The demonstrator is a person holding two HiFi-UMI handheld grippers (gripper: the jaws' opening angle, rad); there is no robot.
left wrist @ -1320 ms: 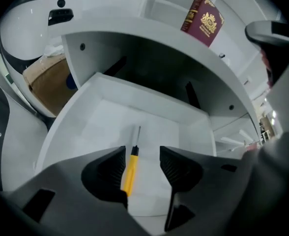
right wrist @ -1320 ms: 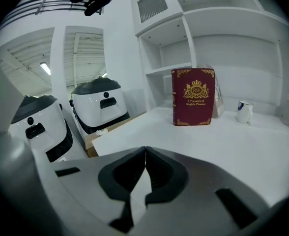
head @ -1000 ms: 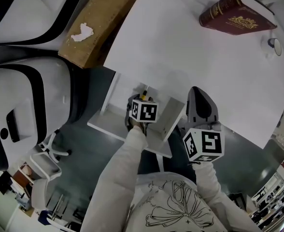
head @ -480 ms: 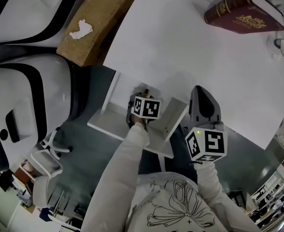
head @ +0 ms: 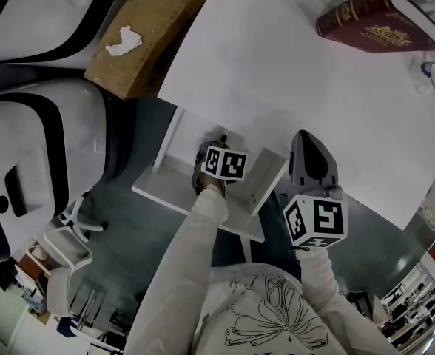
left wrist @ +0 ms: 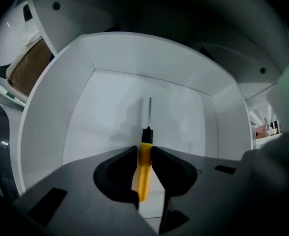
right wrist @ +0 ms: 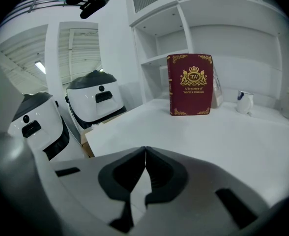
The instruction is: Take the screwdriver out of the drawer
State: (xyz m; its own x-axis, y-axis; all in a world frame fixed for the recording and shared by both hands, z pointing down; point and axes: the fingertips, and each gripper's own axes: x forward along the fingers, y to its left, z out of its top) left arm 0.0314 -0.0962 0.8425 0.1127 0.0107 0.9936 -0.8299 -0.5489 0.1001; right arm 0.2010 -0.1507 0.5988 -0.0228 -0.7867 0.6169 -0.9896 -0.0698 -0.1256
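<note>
Closing just now, fingers [left wrist: 121, 165] of the left gripper [left wrist: 144, 152] pinch the screwdriver [left wrist: 144, 173] handle.

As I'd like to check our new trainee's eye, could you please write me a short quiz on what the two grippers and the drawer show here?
1. True or false: the right gripper has its jaws together with nothing between them.
2. What is between the jaws of the left gripper? A) a pen B) the yellow handle of the screwdriver C) nothing
3. Where does the screwdriver lie?
Key: 1 true. 2 B; the jaws have just been closing and now press on the handle. 3 in the open drawer.
</note>
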